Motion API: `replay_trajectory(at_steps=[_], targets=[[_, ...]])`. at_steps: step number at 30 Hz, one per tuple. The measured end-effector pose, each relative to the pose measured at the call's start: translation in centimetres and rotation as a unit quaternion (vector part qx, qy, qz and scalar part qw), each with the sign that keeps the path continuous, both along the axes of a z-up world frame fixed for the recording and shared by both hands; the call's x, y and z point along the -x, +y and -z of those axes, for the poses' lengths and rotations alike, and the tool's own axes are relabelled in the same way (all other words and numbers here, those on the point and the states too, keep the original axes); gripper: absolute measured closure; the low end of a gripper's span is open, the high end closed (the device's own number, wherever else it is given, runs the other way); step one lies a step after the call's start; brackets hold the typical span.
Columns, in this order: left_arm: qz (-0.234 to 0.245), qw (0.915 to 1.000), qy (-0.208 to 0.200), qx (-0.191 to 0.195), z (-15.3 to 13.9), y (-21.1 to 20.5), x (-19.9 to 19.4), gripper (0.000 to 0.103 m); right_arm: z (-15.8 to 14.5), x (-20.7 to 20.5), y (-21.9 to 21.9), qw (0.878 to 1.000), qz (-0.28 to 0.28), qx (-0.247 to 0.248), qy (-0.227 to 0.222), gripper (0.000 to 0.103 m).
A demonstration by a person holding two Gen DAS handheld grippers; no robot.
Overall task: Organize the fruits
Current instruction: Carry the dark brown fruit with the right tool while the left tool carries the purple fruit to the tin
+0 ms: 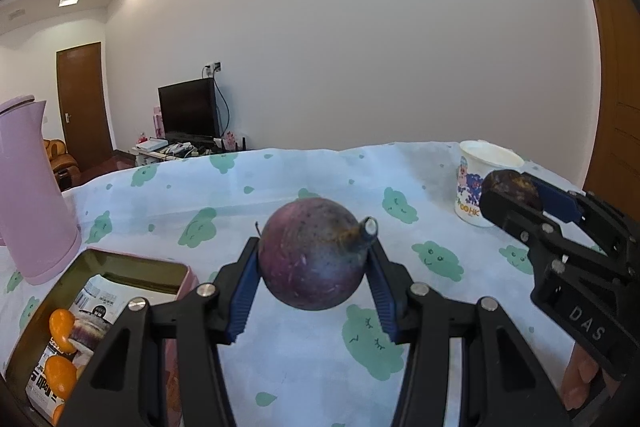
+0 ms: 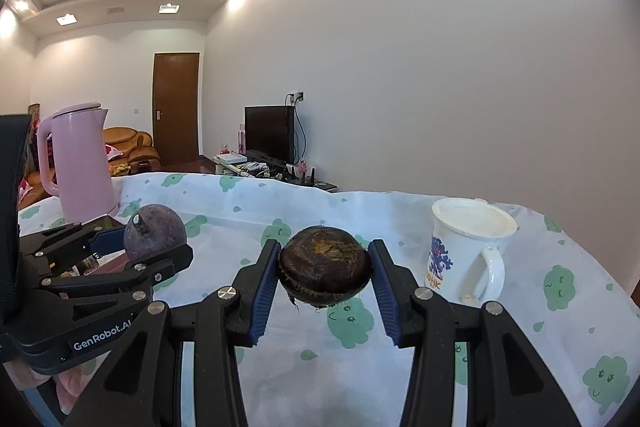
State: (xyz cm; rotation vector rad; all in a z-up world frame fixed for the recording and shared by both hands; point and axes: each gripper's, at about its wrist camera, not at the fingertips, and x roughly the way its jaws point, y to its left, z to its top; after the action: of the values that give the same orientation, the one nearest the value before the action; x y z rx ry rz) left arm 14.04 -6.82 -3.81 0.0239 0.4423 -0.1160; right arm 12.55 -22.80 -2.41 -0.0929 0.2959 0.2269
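My left gripper [image 1: 314, 259] is shut on a round purple fruit [image 1: 312, 251] with a short stem, held above the cloth. In the right wrist view the same purple fruit [image 2: 154, 231] shows at the left in the left gripper [image 2: 154, 241]. My right gripper [image 2: 324, 271] is shut on a dark brown fruit [image 2: 324, 265] with a rough orange patch on top. From the left wrist view the right gripper [image 1: 516, 193] and its dark brown fruit [image 1: 510, 187] sit at the right. A pink tin box [image 1: 182, 281] at lower left holds several orange fruits [image 1: 62, 325].
A pink kettle [image 1: 28, 195] stands at the left behind the tin. A white printed mug [image 2: 468, 249] stands at the right on the cloud-patterned tablecloth [image 1: 400, 287]. A person's fingers [image 1: 580, 379] hold the right gripper's handle. Behind the table are a TV, a sofa and doors.
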Motion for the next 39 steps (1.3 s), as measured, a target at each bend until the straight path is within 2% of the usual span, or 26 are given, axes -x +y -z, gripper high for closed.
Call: replay_trajectory(at_steps=[16,39], targets=[[0.011,0.9998,0.016,0.0,0.1,1.2,1.9,0.05,0.0,0.4,0.3,1.0,-0.002,-0.016,0.015,0.056],[-0.017,0.9997,0.017,0.009,0.2,5.7,5.4,0.05,-0.1,3.6,5.5,0.998,-0.065,-0.008,0.026,0.056]])
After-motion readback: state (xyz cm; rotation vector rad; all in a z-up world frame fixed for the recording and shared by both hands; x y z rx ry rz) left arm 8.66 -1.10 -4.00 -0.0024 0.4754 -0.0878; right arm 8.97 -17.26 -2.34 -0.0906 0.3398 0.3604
